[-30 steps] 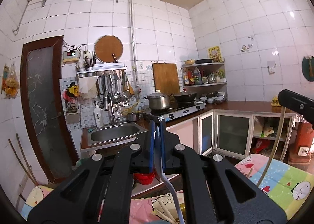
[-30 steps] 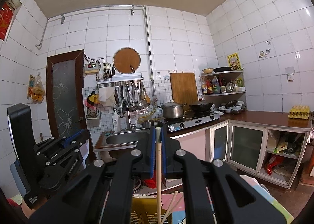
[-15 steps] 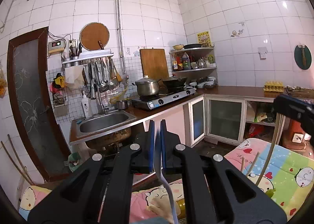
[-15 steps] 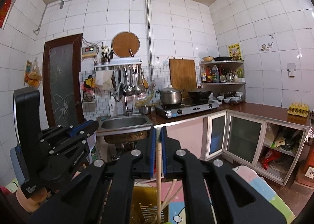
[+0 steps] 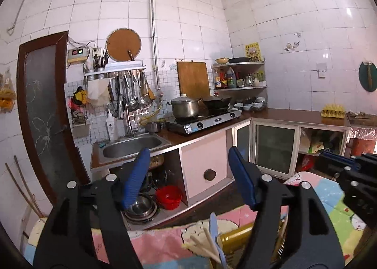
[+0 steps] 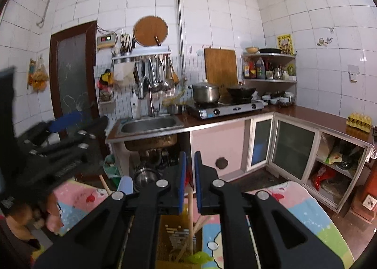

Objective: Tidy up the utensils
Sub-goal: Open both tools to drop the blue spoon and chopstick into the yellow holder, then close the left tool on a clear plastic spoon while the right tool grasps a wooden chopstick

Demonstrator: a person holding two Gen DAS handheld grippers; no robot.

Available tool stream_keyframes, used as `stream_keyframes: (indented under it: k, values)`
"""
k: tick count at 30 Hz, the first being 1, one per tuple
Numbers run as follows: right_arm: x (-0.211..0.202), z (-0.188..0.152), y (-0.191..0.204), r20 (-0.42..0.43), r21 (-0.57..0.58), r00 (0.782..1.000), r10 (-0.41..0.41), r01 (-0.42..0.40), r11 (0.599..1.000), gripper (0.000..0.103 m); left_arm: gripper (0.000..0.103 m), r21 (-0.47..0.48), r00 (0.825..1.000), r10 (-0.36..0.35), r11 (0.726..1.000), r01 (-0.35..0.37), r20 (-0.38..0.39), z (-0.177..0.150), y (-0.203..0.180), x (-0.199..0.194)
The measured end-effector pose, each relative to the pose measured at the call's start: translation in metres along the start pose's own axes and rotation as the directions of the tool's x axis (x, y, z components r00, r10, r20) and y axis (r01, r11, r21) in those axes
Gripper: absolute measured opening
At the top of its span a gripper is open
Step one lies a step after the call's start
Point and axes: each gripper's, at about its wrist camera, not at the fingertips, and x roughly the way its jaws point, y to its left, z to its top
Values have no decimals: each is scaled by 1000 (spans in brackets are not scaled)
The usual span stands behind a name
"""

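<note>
Left claw (image 5: 188, 174) spread wide at the bottom middle of its view, blue pads (image 5: 136, 177) far apart, nothing between them. Below it, at the bottom edge, a light blue spoon (image 5: 215, 233) standing in a yellow holder (image 5: 235, 237), beside some wooden chopsticks (image 5: 202, 245). Under the holder, a pink cartoon cloth (image 5: 153, 245).

Right claw (image 6: 190, 181) nearly pressed together at the lower middle of its view, a thin gap between the pads. One chopstick (image 6: 190, 219) standing right below that gap, down in the yellow holder (image 6: 174, 233); hard to tell if pinched or let go. Same spoon (image 6: 126, 185) poking up at lower left, next to a wooden stick (image 6: 104, 185).

Far behind, a sink (image 6: 148, 125) in the brown counter (image 6: 313, 116), a pot (image 6: 206, 93) on the stove (image 6: 226, 107), ladles (image 6: 155, 73) hanging above.
</note>
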Motion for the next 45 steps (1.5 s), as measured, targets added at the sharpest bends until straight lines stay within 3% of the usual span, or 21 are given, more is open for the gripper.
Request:
stream_keyframes:
  k: [1,2,8,11,14,18,26,35,38,40,43,45]
  values:
    - [-3,0,-2,-9,14,1000,-5,5,1000,49,69,1,1000,2,1000,-2,-11,0,2,-4]
    - [-7,-1,-4,-11,26,1000,-4,4,1000,54,72,2,1000,7,1000,-7,-20,0,4,-9]
    - [-40,-12,-16,-53,39,997,-54,56,998,54,88,-42,996,8,999,-12,-92,-14,22,-49]
    - [-56,-37,-20,-106,33,989,-99,103,994,54,98,-54,993,11,998,-17,-118,-31,28,-70]
    - [-62,-68,-23,-166,24,976,-140,146,989,54,98,-63,986,5,998,-15,-164,-56,29,-84]
    - [-64,-111,-24,-240,7,953,-185,193,981,54,98,-73,971,-6,997,-12,-239,-93,29,-95]
    - [-49,-186,-16,-379,6,902,-207,225,974,54,98,-76,921,1,997,-34,-390,-171,30,-97]
    - [-15,-220,0,-478,1,853,-208,237,972,54,98,-100,875,-14,994,-40,-485,-221,29,-90]
    - [-6,-223,3,-511,0,833,-211,246,969,51,98,-99,863,-16,994,-39,-505,-227,29,-85]
    - [1,-224,2,-539,14,817,-206,253,967,39,98,-95,857,-19,995,-35,-515,-227,26,-83]
    - [10,-222,6,-569,4,794,-213,261,965,32,98,-109,848,-43,994,-18,-529,-228,23,-83]
    - [13,-221,9,-579,2,790,-204,251,968,13,98,-123,839,-67,992,0,-540,-227,19,-83]
